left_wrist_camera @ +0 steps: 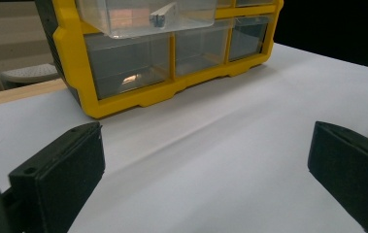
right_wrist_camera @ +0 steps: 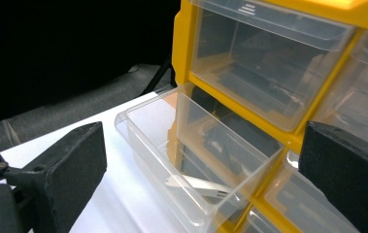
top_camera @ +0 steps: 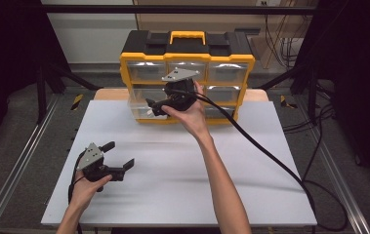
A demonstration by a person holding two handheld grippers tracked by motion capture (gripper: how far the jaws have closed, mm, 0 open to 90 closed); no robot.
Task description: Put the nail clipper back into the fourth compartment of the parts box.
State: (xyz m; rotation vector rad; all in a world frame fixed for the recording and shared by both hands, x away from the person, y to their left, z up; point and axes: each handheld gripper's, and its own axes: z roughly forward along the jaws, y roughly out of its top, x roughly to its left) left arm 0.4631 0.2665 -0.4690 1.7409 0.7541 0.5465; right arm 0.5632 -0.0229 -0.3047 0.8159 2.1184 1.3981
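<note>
Left gripper (top_camera: 122,165) nearest camera, jaws spread wide, empty, resting on white table (top_camera: 182,175) well short of yellow organizer (top_camera: 187,58). Right gripper (top_camera: 149,108) at organizer's front, jaws apart, nothing gripped, beside pulled-out clear drawer (right_wrist_camera: 172,160); small white piece (right_wrist_camera: 198,185) lies inside drawer.

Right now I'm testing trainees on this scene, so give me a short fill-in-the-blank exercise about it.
1. The organizer has a frame coloured ____.
2. The pulled-out drawer holds a small ____ part.
3. The right gripper has its fingers ____, with nothing between them.
4. The left gripper hovers over the ____ board.

Missing words: yellow; white; open; white
</note>
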